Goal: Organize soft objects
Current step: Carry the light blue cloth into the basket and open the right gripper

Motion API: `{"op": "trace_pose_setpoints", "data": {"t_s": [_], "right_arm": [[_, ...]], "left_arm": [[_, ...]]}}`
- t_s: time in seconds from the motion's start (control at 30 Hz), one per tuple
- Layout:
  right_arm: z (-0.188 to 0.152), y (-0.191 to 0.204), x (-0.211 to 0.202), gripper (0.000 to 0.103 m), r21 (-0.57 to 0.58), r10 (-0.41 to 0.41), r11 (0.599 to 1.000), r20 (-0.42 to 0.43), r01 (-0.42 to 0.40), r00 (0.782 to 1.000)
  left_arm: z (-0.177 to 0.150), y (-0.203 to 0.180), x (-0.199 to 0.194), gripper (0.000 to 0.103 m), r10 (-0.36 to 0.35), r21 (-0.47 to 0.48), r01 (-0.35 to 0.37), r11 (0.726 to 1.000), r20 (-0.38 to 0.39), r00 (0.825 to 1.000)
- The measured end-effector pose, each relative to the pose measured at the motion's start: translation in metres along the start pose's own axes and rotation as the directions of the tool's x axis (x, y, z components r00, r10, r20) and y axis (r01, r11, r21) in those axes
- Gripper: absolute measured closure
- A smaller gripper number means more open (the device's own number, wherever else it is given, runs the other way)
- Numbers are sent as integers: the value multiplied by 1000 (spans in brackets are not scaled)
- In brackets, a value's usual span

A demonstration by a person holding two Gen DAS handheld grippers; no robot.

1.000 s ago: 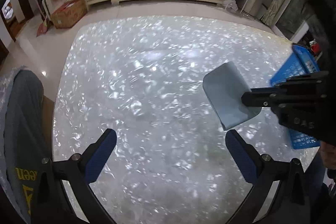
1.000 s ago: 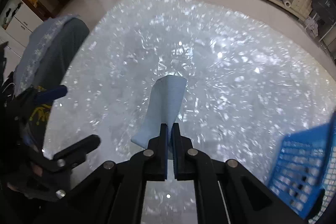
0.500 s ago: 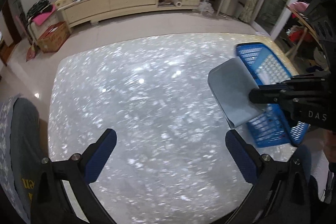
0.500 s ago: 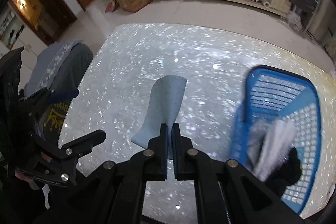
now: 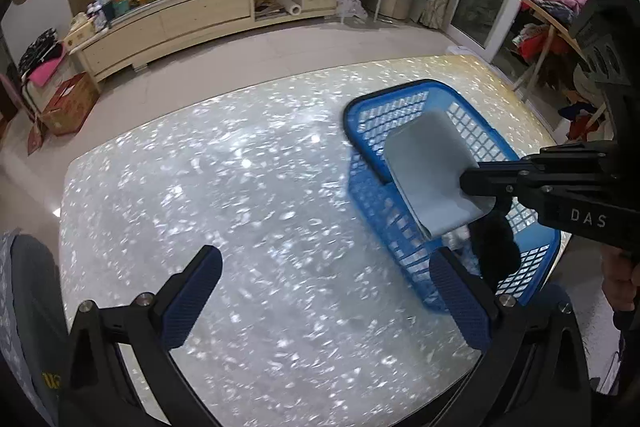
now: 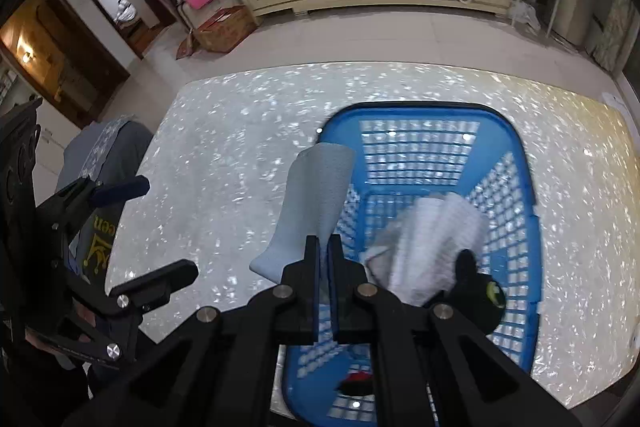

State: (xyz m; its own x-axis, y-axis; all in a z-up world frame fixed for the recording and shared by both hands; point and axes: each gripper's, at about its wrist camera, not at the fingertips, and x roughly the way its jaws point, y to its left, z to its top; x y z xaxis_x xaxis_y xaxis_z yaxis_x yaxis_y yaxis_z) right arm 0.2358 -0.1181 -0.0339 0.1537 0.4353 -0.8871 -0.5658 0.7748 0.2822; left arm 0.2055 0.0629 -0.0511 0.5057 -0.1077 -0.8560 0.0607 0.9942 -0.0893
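Worktop: glossy white pearl-flecked worktop (image 5: 248, 195).
Room: long cream sideboard (image 5: 192, 23) across the tiled floor; brown cardboard box (image 6: 224, 27) beside it.
Right tongs (image 6: 323, 247): clenched on the pale grey cloth (image 6: 316, 195).
Cloth position: above the blue plastic mesh basket's (image 6: 516, 155) left rim.
Left tongs (image 5: 324, 291): released.
Change: 1 second earlier the basket was barely in view; the cloth has moved over it.

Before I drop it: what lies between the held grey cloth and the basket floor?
In the right wrist view, only air; the white towel lies further right in the basket.
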Motion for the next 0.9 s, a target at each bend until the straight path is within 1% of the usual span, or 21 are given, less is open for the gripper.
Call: {"op": "trace_pose_setpoints", "data": {"t_s": [0.17, 0.27, 0.47, 0.53, 0.67, 0.77, 0.9], "right_arm": [[-4, -27, 0, 100, 52, 0, 999, 4, 0, 1000], [-5, -38, 9, 100, 74, -10, 997, -10, 11, 1000], [-8, -61, 33, 100, 107, -49, 993, -63, 56, 997], [-7, -69, 39, 100, 110, -80, 990, -74, 88, 994], [-7, -76, 55, 100, 124, -89, 987, -109, 102, 990], [-7, -73, 67, 100, 108, -110, 986, -135, 125, 985], [-4, -69, 74, 99, 93, -127, 985, -150, 142, 980]], "left_arm": [[10, -19, 19, 0, -11, 42, 12, 999, -26, 1000], [14, -25, 31, 0, -16, 55, 18, 998, -37, 999], [19, -26, 51, 0, -43, 34, 44, 998, -40, 998], [20, -25, 57, 0, -53, 29, 55, 998, -47, 997], [19, -22, 66, 0, -56, 27, 58, 998, -59, 997], [18, -20, 69, 0, -58, 24, 60, 998, -61, 996], [16, -15, 68, 0, -59, 18, 60, 998, -61, 996]]}}
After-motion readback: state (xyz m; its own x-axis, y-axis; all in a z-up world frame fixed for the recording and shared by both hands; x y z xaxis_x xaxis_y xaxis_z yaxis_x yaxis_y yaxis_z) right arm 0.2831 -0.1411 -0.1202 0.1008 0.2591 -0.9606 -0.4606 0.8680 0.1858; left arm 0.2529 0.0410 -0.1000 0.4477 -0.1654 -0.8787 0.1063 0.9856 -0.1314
